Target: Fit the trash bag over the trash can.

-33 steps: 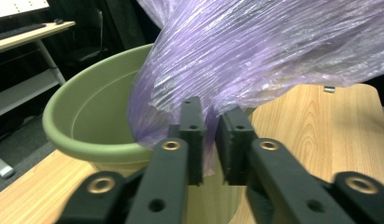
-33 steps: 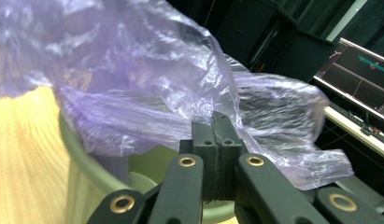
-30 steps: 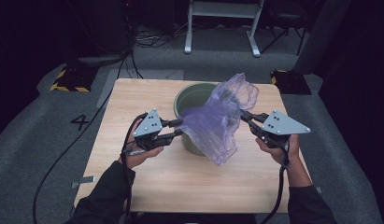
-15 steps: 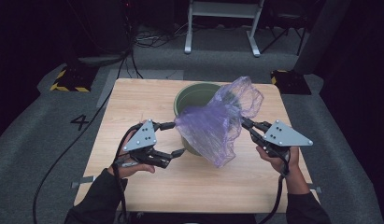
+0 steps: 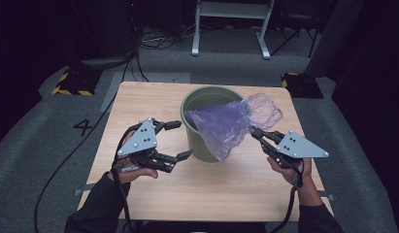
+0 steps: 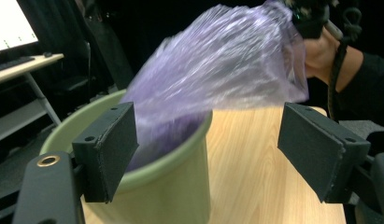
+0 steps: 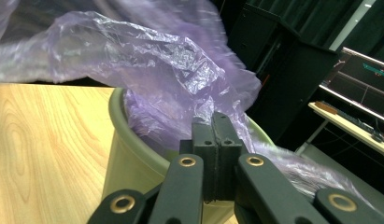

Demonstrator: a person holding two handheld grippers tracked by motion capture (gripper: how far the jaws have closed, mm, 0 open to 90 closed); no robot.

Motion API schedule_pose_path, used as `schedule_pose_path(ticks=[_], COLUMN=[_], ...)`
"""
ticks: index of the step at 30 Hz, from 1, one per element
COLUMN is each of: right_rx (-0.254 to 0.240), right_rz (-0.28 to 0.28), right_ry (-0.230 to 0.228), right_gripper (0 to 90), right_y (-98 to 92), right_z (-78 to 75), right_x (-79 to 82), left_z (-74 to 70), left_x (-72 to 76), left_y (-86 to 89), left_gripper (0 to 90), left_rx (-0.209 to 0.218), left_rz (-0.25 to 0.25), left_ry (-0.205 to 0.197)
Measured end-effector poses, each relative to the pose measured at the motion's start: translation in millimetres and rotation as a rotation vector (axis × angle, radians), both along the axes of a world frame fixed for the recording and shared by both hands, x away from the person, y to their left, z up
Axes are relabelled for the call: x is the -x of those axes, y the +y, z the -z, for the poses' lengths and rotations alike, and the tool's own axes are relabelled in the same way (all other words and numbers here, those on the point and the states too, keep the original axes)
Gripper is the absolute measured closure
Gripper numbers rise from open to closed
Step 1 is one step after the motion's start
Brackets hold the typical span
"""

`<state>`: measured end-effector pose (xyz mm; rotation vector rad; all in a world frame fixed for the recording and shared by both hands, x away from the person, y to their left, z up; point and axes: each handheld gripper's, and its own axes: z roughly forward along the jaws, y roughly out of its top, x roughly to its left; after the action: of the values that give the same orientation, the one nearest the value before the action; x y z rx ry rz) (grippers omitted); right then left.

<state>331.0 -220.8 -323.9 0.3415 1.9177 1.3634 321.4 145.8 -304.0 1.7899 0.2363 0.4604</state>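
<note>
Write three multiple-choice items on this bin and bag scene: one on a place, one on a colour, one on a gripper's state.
1. Where does the green bin stand?
A. on the wooden table
B. on the floor
C. on a chair

2. What colour is the plastic bag?
A. yellow
B. purple
C. black

3. How is the left gripper?
A. shut on the bag
B. shut on the bin rim
C. open, holding nothing

Answers: 1 A, the bin rests on the tabletop. 2 B, the film is translucent purple. 3 C, its jaws have just been opening and stand apart with nothing between them; the right gripper pinches the bag.

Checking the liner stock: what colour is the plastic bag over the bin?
Translucent purple bag, clearest in the right gripper view.
</note>
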Motion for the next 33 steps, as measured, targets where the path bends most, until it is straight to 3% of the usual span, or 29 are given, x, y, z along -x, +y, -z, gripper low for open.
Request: schedule_pose_path(ticks=[6,8,11,16,19,28,33], right_rx=[0.028,0.043,0.052,0.061,0.064,0.099,0.055], right_rz=[-0.023,-0.033,-0.047,-0.067,-0.080,-0.085,-0.085], right_ry=[-0.001,-0.003,0.001,0.013,0.028,0.100,0.143], right_gripper=[90.0,90.0,90.0,90.0,90.0,90.0,90.0], right_y=[8.4,11.1,14.0,17.7,19.1,28.9,28.9], right_z=[6.1,8.3,12.1,19.6,27.0,62.2,83.4], right_x=[6.2,8.3,11.4,16.0,17.5,16.0,11.6], left_z=[-0.8,1.0,5.3,16.8,25.7,58.9,71.4], left_x=[-1.2,-2.1,-6.0,-7.7,-6.2,-3.9,-6.0], left_y=[-25.9,-34.3,-41.0,-39.8,-36.7,-21.3,-22.8], left_gripper=[21.4,30.9,46.1,73.1,81.1,88.1,89.6], left_rx=[-0.030,-0.059,-0.073,-0.098,-0.104,-0.095,-0.109], left_rz=[0.020,-0.016,-0.028,-0.006,-0.026,-0.055,-0.057], left_ry=[-0.001,-0.022,-0.022,-0.028,-0.034,0.009,0.020])
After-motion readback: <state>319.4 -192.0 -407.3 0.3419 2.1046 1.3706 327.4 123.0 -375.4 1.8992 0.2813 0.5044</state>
